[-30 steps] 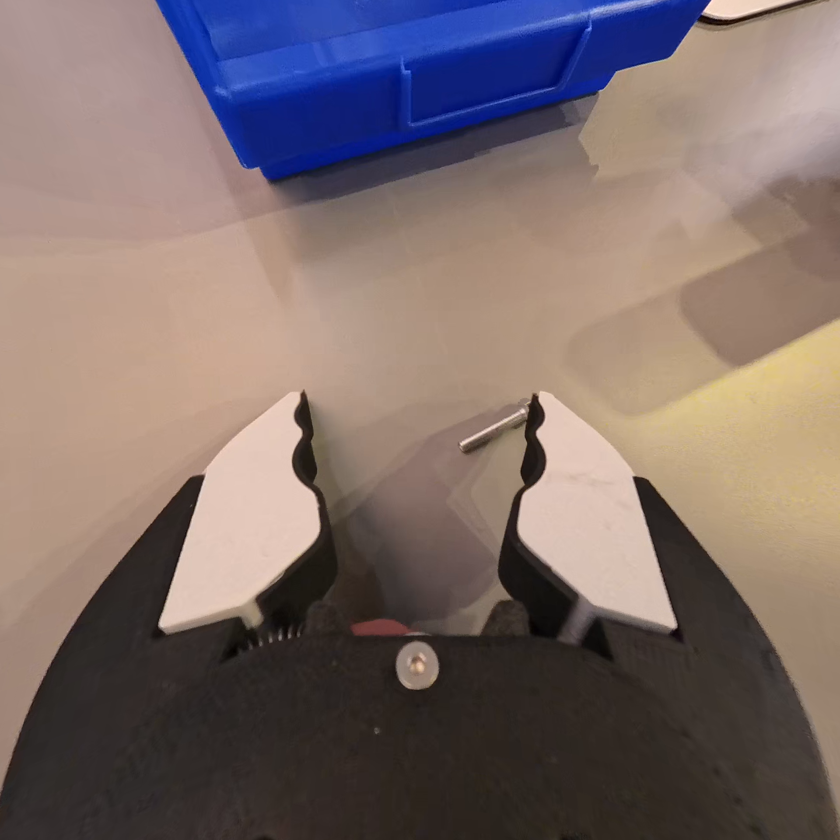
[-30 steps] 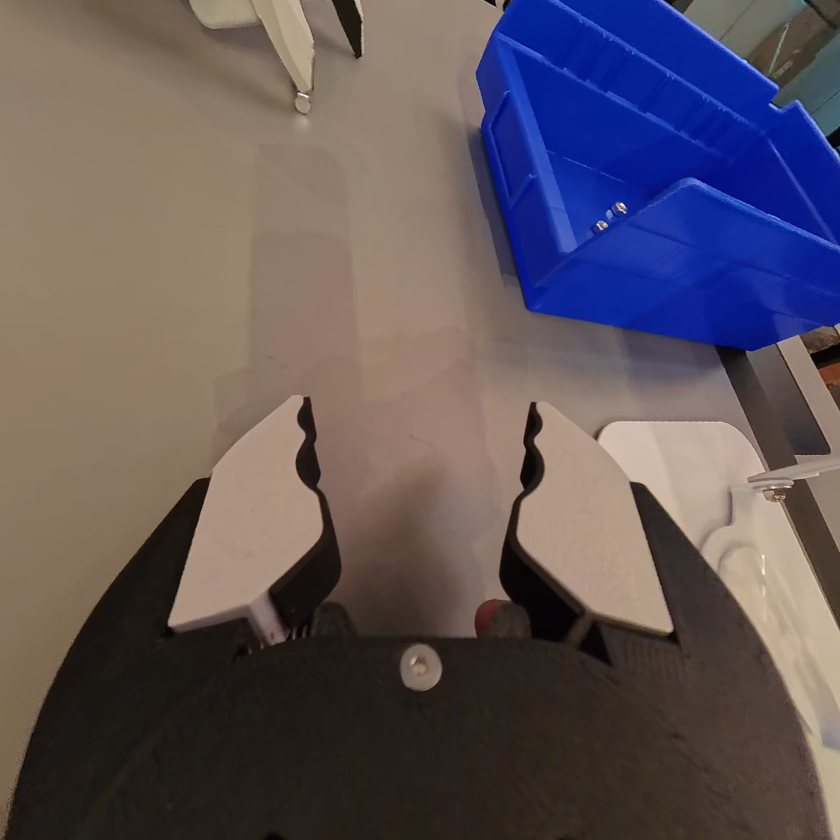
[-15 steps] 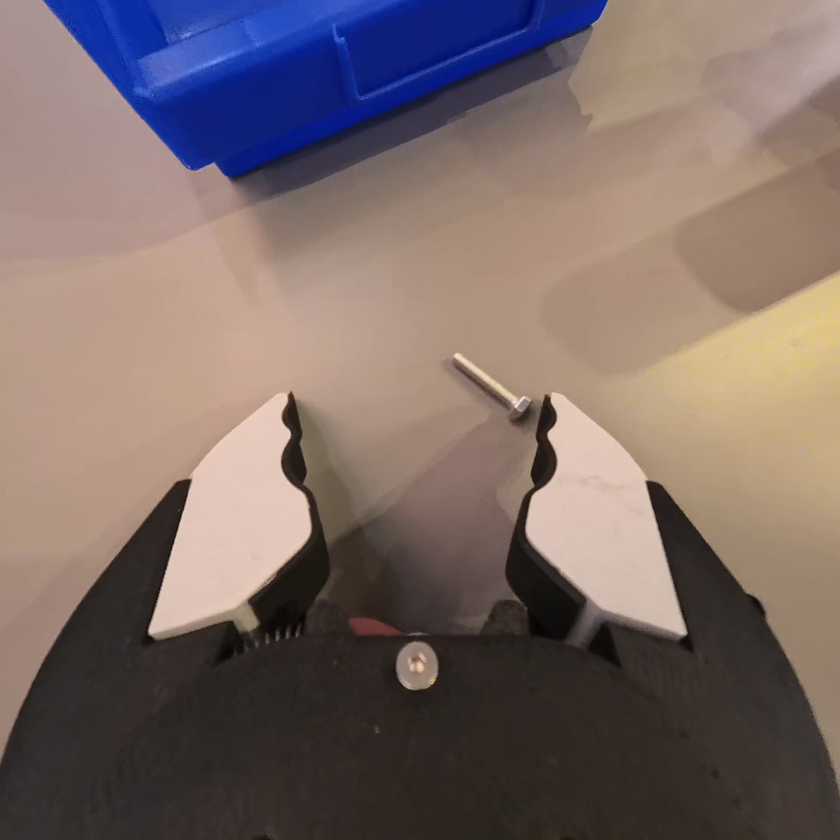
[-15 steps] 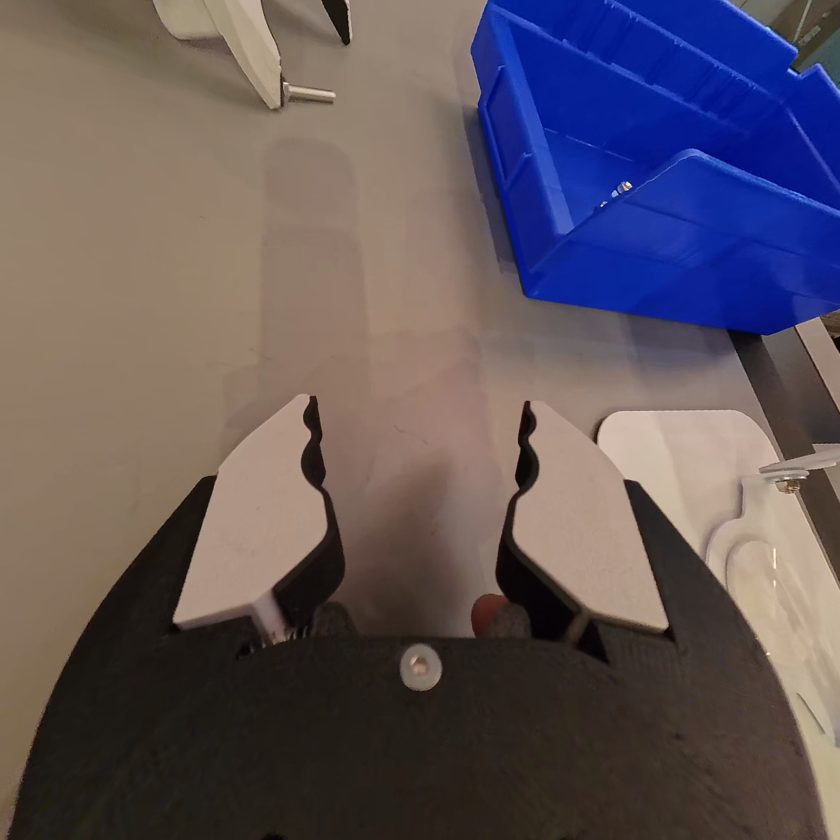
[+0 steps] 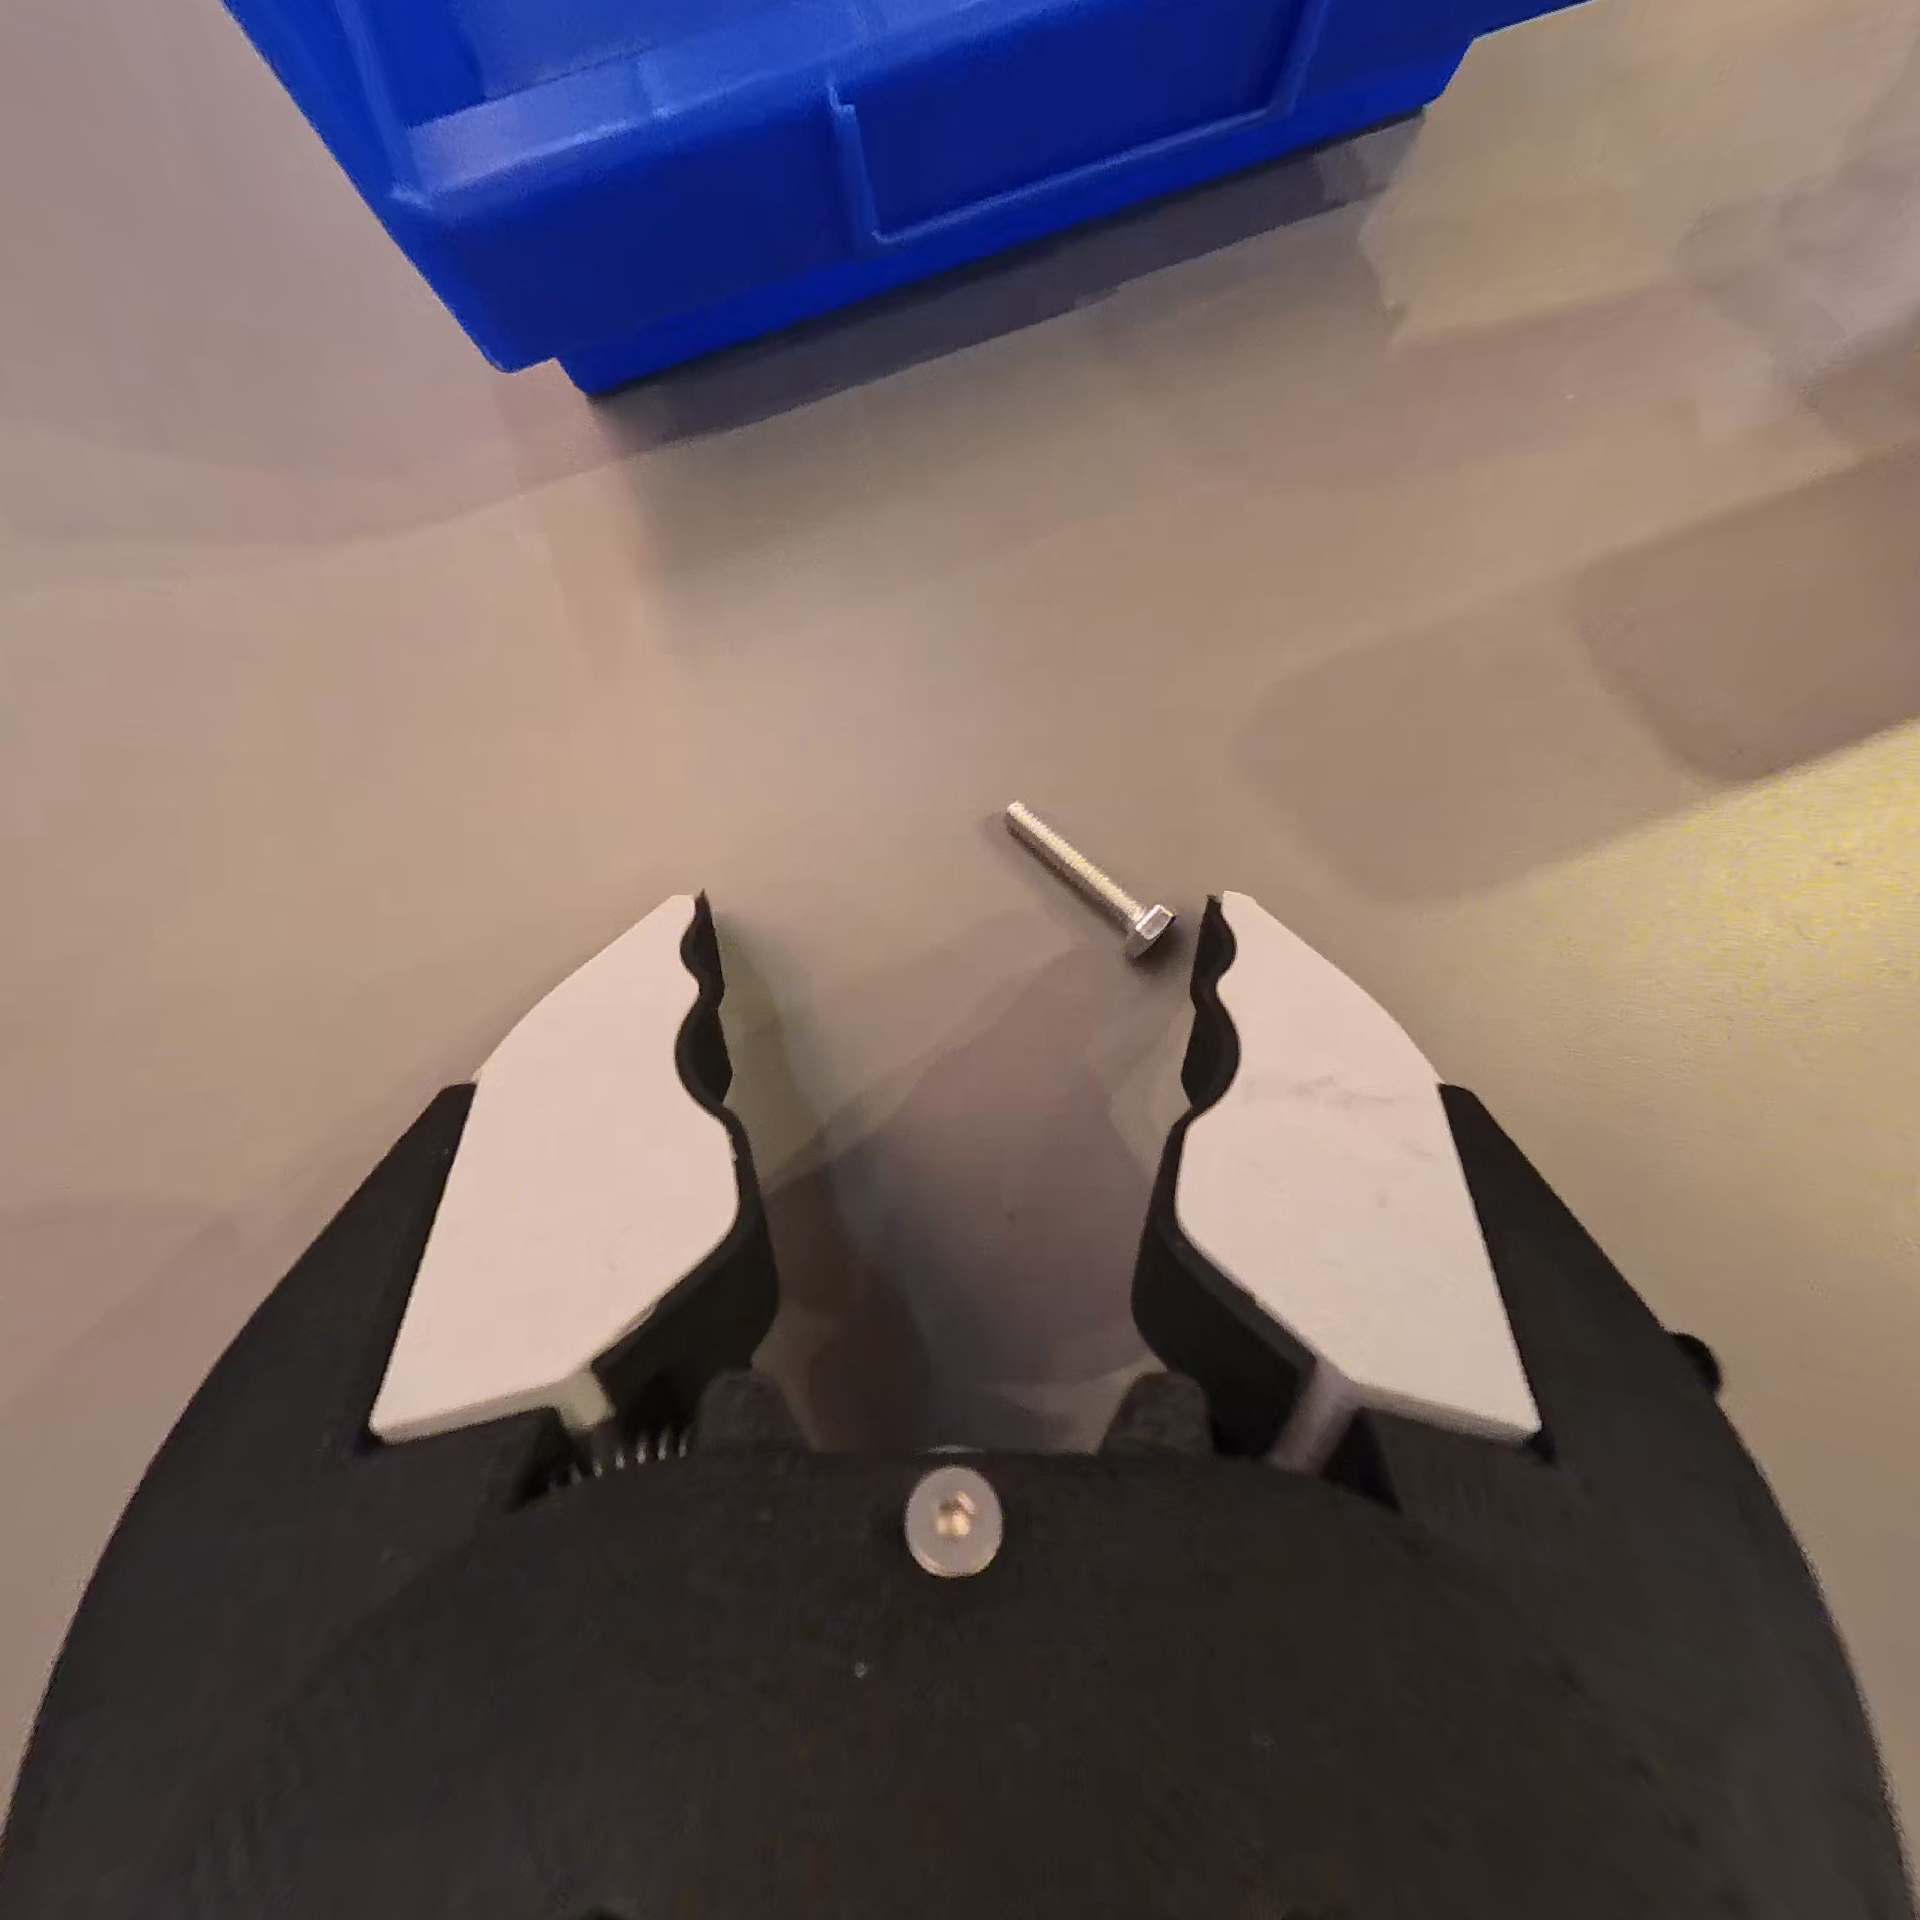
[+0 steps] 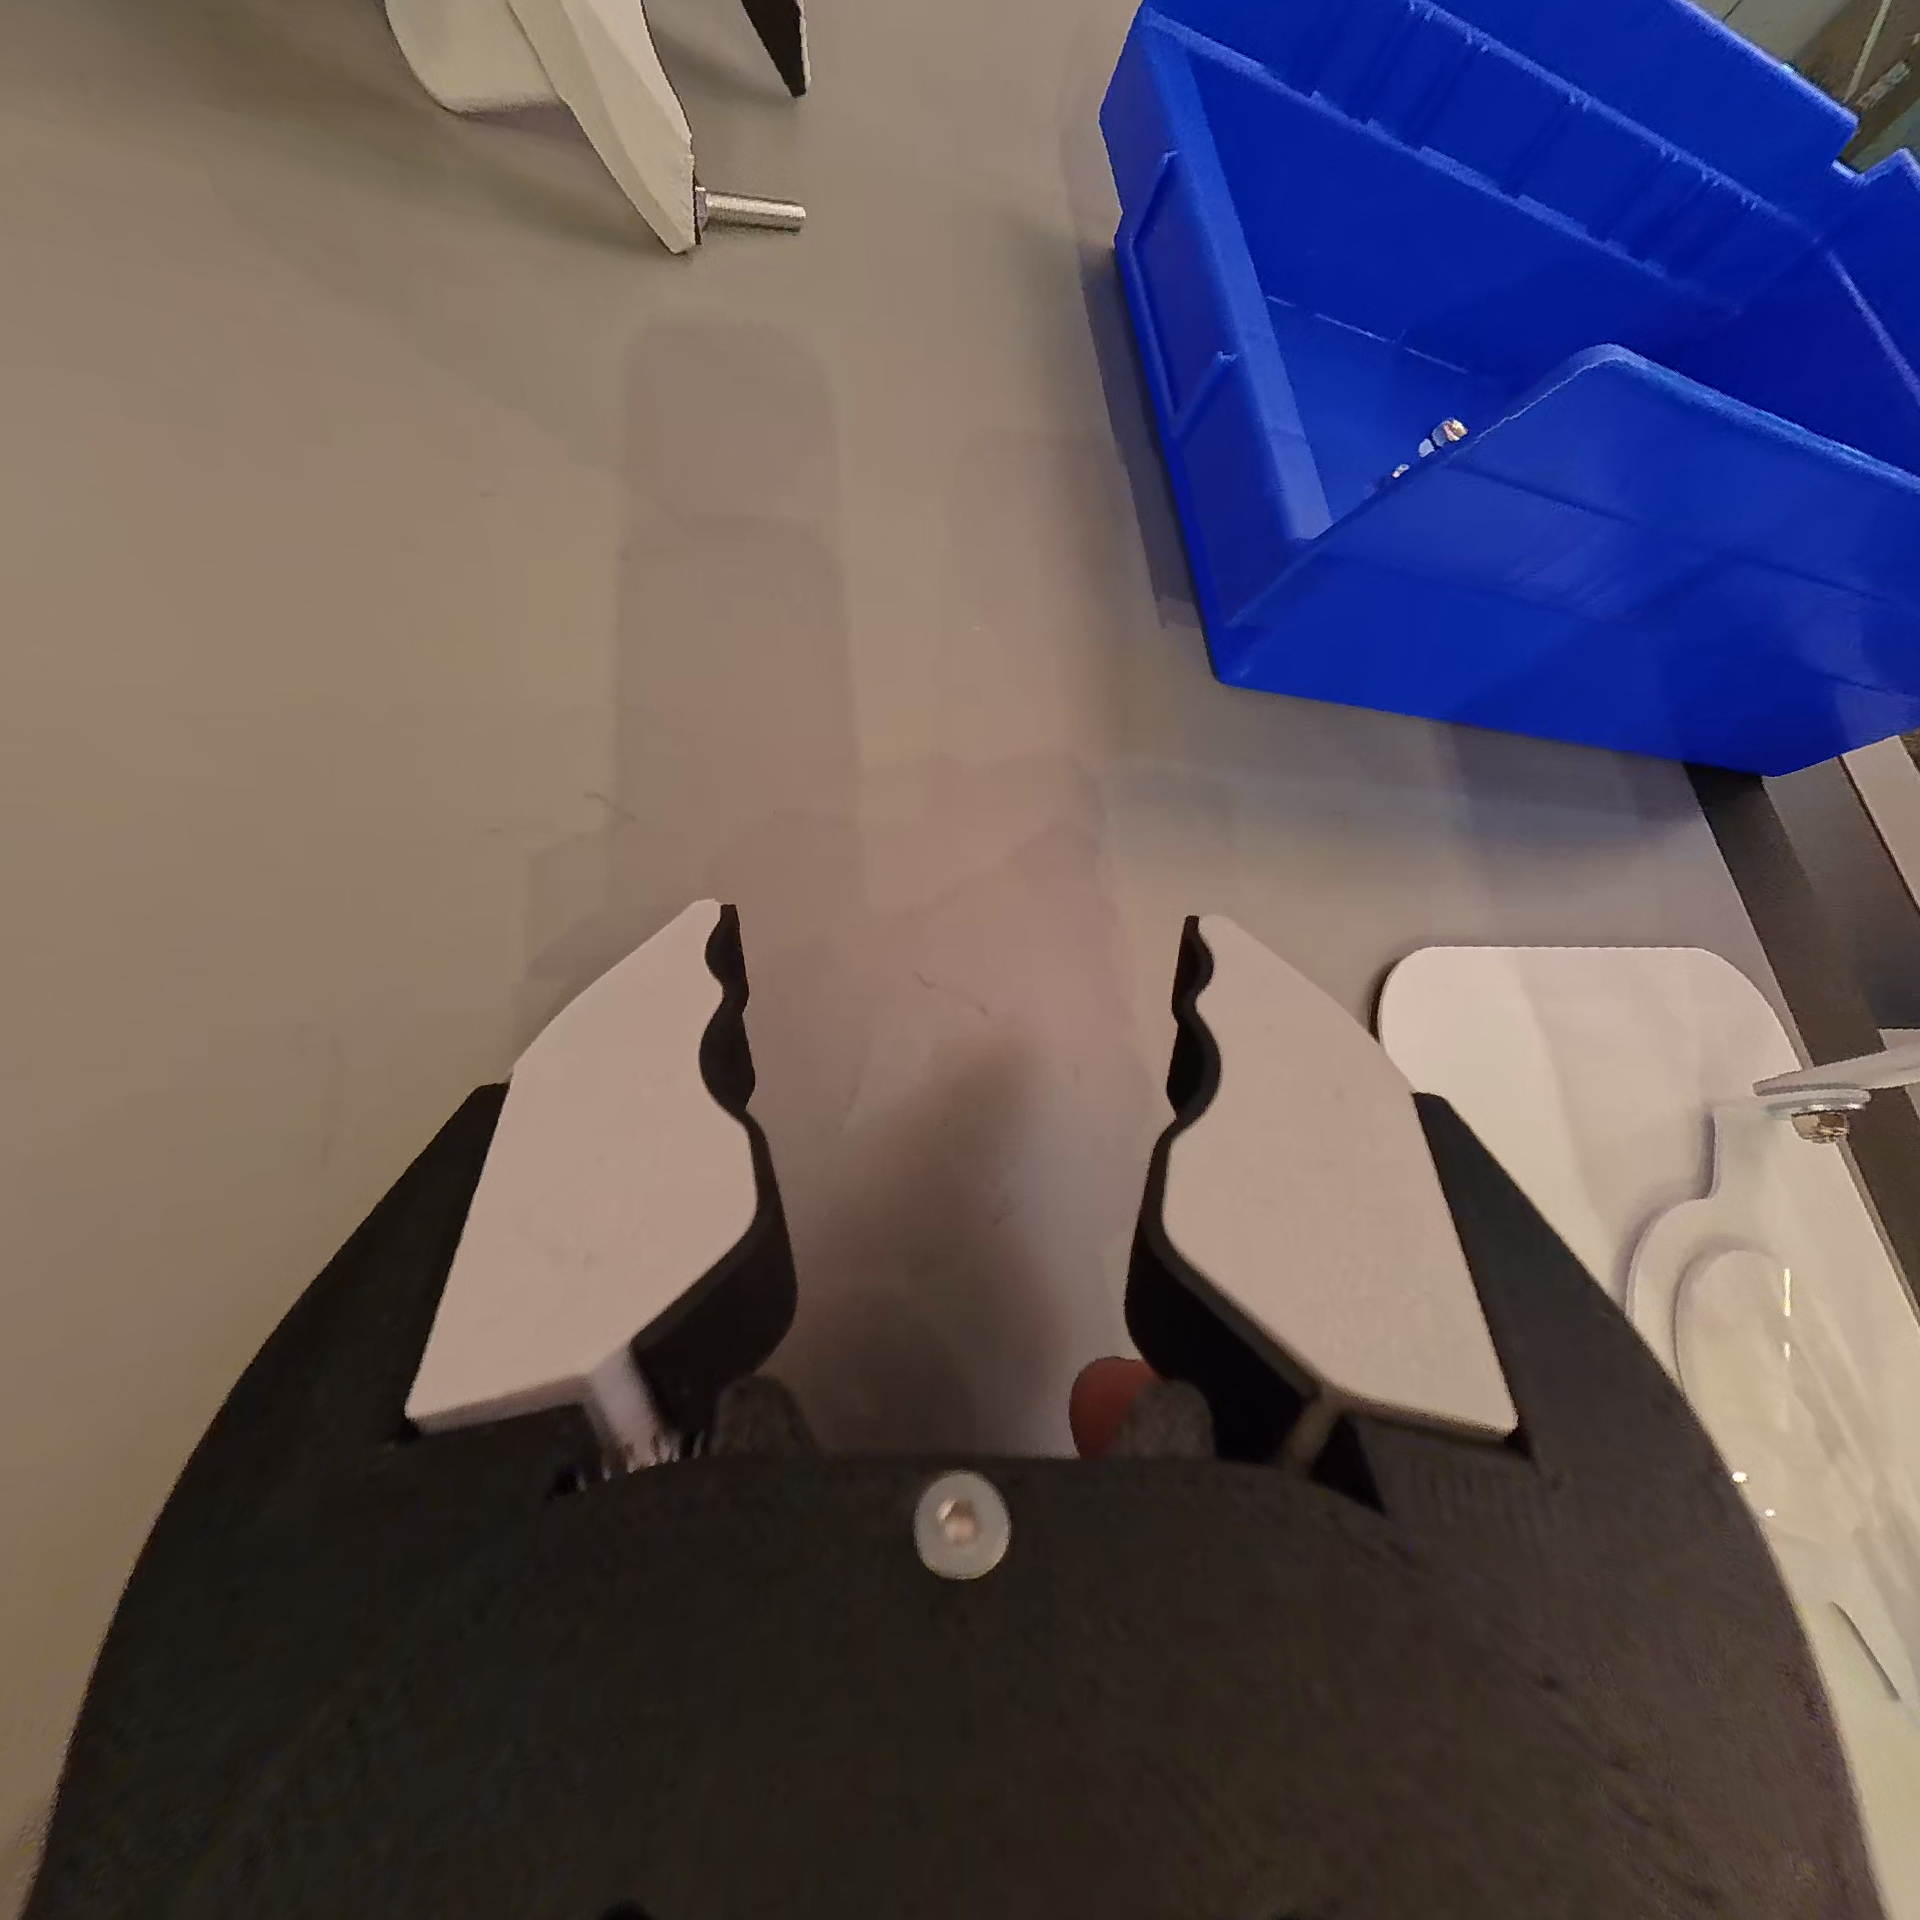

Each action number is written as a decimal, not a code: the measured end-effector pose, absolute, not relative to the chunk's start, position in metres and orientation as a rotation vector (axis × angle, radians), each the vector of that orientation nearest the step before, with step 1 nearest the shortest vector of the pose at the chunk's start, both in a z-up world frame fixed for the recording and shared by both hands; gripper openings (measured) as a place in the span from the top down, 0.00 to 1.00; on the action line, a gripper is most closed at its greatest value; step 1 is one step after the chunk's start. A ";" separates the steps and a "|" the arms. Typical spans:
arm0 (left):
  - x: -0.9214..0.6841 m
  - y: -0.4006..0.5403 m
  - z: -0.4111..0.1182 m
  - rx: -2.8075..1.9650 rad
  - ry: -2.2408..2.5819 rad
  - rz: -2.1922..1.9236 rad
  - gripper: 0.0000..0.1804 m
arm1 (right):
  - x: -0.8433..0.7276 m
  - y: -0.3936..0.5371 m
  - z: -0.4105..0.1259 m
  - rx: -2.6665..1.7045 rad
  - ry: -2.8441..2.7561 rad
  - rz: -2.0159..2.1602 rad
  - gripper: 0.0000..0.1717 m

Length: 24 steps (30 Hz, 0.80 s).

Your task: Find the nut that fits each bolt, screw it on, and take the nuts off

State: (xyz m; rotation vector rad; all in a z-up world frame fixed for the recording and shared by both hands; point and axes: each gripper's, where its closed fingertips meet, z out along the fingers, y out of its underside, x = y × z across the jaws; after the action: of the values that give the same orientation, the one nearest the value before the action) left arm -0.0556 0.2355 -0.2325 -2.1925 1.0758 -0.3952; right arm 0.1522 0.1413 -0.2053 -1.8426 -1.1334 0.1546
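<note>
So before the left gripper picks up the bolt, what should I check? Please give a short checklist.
1. Left gripper open: ok.
2. Bolt lying free on the table: ok.
3. Bolt centred between the fingers: not ok, its head sits by the right finger.
4. Right gripper open, holding nothing: ok.
5. Small metal parts in the bin: ok; whether any is the fitting nut, cannot tell.

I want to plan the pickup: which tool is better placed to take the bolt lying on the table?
Left. The left tool is open, with the bolt just beside its right fingertip. The right tool, also open, is much farther away.
</note>
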 end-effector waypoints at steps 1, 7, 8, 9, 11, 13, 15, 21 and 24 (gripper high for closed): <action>-0.055 0.235 -0.232 -2.192 1.080 -0.400 0.53 | 0.152 0.141 -0.205 -1.843 -1.134 0.155 0.54; -0.060 0.239 -0.234 -2.224 1.045 -0.397 0.46 | 0.152 0.141 -0.205 -1.842 -1.136 0.157 0.54; -0.061 0.239 -0.234 -2.226 1.041 -0.393 0.46 | 0.152 0.141 -0.205 -1.843 -1.136 0.157 0.54; -0.061 0.239 -0.234 -2.228 1.037 -0.391 0.46 | 0.152 0.141 -0.205 -1.843 -1.136 0.158 0.54; -0.062 0.238 -0.235 -2.232 1.028 -0.387 0.45 | 0.152 0.141 -0.206 -1.843 -1.137 0.159 0.53; -0.062 0.238 -0.234 -2.233 1.024 -0.388 0.46 | 0.152 0.141 -0.206 -1.844 -1.137 0.160 0.54; -0.062 0.237 -0.235 -2.237 1.012 -0.387 0.46 | 0.152 0.141 -0.206 -1.845 -1.138 0.161 0.54; -0.064 0.238 -0.235 -2.238 1.012 -0.386 0.45 | 0.152 0.141 -0.206 -1.846 -1.139 0.164 0.54; -0.068 0.240 -0.235 -2.253 0.975 -0.362 0.42 | 0.152 0.141 -0.206 -1.846 -1.139 0.164 0.54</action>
State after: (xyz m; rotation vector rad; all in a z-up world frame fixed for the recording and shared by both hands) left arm -0.0679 0.2398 -0.2352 -2.2531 0.9750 -0.3621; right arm 0.1519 0.1410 -0.2060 -1.8461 -1.1391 0.1638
